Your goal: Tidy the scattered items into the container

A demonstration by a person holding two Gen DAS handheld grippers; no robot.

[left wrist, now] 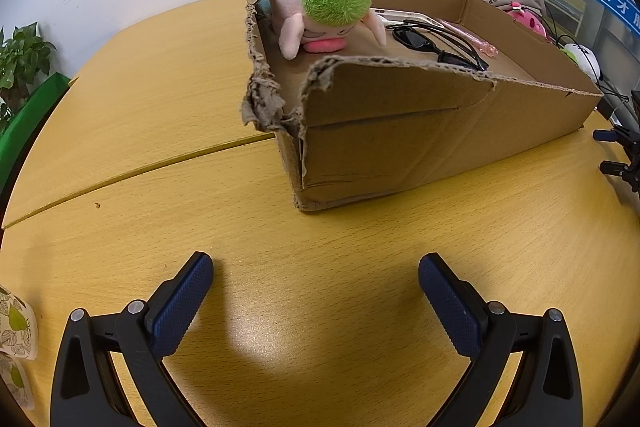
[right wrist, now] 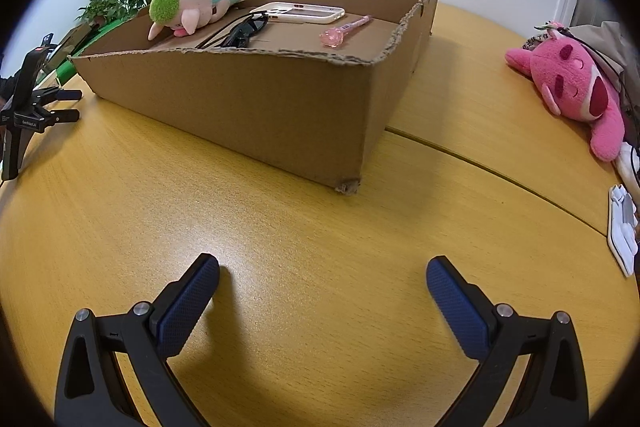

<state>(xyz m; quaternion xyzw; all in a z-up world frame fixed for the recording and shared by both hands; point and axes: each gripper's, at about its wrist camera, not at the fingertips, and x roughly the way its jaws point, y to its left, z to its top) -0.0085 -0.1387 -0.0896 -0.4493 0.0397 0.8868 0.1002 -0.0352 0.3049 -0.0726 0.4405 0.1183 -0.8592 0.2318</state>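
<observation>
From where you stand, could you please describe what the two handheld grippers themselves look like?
Both look identical. The left gripper and the right gripper each have two black plastic arms with triangular cut-outs and silver round pins at the joints. The jaws carry dark blue pads with a fine knurled diamond texture and rounded tips. No cables, sleeves or markings show on them.

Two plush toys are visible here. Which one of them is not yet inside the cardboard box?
The pink plush toy: it lies on the table, right of the cardboard box. The green-haired plush toy already lies inside the box.
</observation>
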